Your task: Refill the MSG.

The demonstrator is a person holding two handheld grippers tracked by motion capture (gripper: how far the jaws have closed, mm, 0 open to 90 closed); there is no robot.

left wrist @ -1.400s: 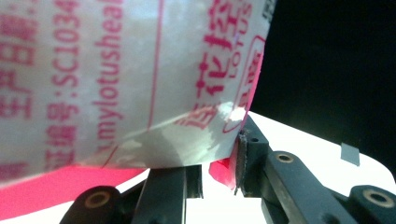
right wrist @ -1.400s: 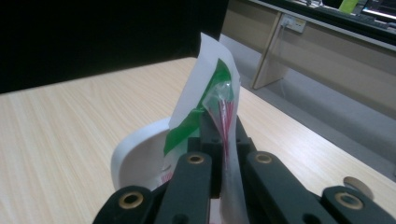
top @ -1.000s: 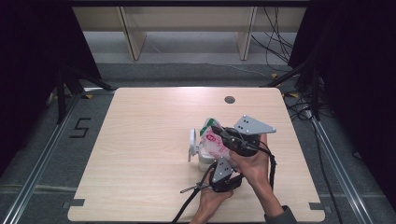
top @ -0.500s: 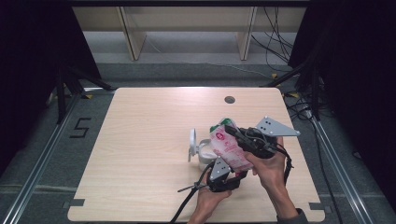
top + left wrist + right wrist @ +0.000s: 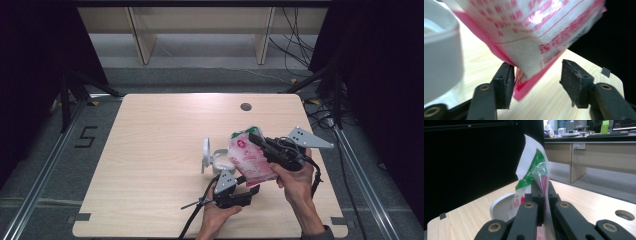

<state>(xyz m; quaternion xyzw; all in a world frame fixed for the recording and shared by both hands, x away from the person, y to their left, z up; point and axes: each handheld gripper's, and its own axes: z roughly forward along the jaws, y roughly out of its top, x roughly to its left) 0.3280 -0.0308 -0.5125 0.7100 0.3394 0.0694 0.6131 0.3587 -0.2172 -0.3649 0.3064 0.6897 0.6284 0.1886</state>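
On the counter (image 5: 150, 165) a white jar (image 5: 220, 161) is seen, its lid up. Just beside it a bag (image 5: 250, 157) is held up, pinched by the right gripper (image 5: 255, 140), jaws clamped. The left gripper (image 5: 536, 82) has just been opening; the bag's corner hangs between its parted jaws.

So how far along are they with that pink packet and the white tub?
The white tub already stands open, lid tipped up. In hand: the right claw pinches the pink-printed bag at its top, while the left claw has just been opening around its bottom corner. Still left, probably: tipping the bag's contents into the tub.
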